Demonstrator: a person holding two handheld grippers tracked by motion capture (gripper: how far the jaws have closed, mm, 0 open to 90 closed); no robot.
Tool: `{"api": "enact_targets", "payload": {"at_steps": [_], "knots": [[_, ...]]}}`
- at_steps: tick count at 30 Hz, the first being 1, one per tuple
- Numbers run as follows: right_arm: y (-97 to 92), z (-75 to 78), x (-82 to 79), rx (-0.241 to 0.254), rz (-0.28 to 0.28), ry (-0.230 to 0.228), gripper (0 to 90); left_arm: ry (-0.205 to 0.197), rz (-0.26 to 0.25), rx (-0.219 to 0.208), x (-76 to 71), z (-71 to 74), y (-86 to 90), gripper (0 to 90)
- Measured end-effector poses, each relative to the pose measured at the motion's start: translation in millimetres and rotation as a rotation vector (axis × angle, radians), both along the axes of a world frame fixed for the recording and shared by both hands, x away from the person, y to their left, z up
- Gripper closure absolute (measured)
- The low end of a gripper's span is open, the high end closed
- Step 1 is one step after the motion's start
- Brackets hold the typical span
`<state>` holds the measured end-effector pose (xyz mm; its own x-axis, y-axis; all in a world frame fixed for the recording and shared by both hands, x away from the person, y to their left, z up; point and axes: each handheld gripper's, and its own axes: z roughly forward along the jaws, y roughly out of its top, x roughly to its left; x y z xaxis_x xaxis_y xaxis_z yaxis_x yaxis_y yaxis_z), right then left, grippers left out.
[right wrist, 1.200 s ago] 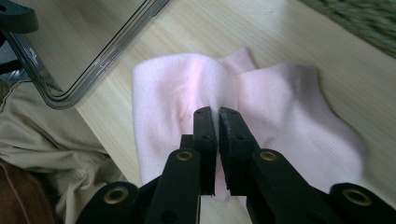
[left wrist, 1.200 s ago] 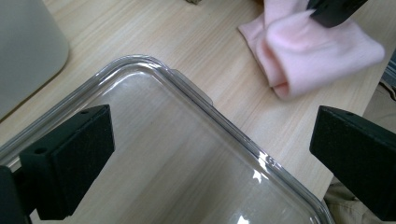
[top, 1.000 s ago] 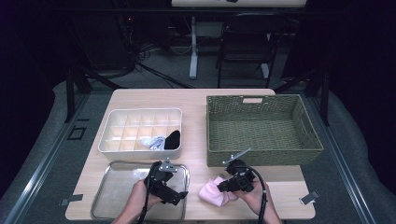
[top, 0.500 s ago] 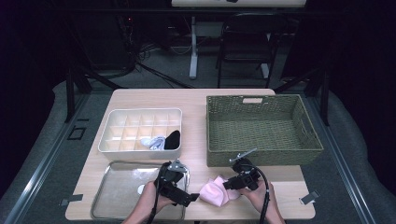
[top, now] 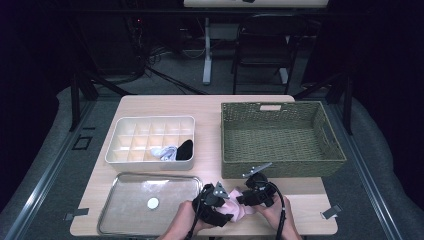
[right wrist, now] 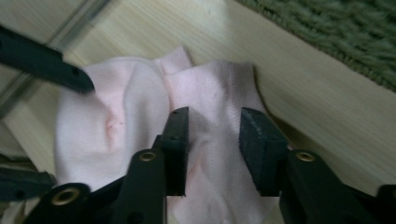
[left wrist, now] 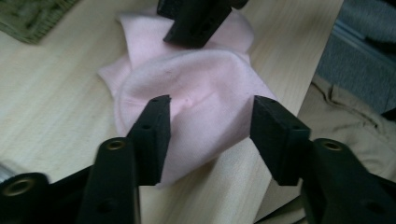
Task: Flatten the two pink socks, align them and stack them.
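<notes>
A pink sock (top: 239, 204) lies crumpled on the wooden table near its front edge, between my two grippers. My left gripper (top: 226, 212) reaches it from the left. Its jaws have just been closing, and in the left gripper view (left wrist: 210, 116) they pinch a puckered bulge of the sock (left wrist: 210, 88). My right gripper (top: 245, 200) comes from the right. In the right gripper view (right wrist: 212, 126) its jaws stand a little apart astride a smooth fold of the sock (right wrist: 126, 121), having just opened slightly.
A green woven basket (top: 282, 106) stands just behind the grippers at the right. A metal tray (top: 120, 220) with a small white disc (top: 153, 203) lies at the left. Behind it a white divided box (top: 150, 120) holds a black sock (top: 185, 150) and a pale one (top: 164, 152).
My left gripper has moved right, from over the metal tray to the pink sock, and its jaws have narrowed around it. The right gripper has stayed at the sock.
</notes>
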<state>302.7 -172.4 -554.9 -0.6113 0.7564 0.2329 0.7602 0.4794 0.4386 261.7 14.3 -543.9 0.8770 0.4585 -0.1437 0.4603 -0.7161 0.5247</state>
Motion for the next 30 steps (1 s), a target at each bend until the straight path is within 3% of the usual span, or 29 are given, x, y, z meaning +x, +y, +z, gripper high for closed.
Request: {"api": "enact_targets", "payload": {"at_steps": [2,4,5,9,17,18,19,22,30], "knots": [[0.7,0.9,-1.2,-0.027,0.007,0.002,71.5,0.016,-0.019,0.011,0.0,-5.6,-0.8,56.5],[2.2,-0.4,-2.4,-0.018,-0.001,-0.011,74.2,0.023,-0.017,0.02,1.2,-8.5,0.3,60.0],[1.6,0.3,-1.9,-0.045,0.009,-0.011,76.0,0.02,-0.019,0.026,2.1,-8.5,1.1,61.1],[2.6,1.8,-3.2,-0.061,0.007,0.013,79.3,0.009,-0.029,0.039,2.1,-8.8,1.7,62.0],[0.4,1.1,-8.8,-0.038,-0.022,0.024,80.9,0.003,-0.044,0.053,5.1,-9.3,3.8,61.6],[-0.5,2.4,-9.1,-0.064,-0.014,0.034,81.0,0.005,-0.045,0.053,5.5,-9.1,4.2,61.5],[0.4,1.2,-10.4,-0.045,-0.025,0.022,81.0,0.004,-0.042,0.052,5.9,-9.2,4.7,61.4],[1.1,3.5,-12.0,-0.078,-0.019,0.03,81.2,0.002,-0.031,0.054,8.5,-8.7,7.2,59.2],[0.8,3.3,-14.1,-0.075,-0.046,0.03,81.6,0.013,0.014,0.072,14.1,-7.5,11.9,48.2]]}}
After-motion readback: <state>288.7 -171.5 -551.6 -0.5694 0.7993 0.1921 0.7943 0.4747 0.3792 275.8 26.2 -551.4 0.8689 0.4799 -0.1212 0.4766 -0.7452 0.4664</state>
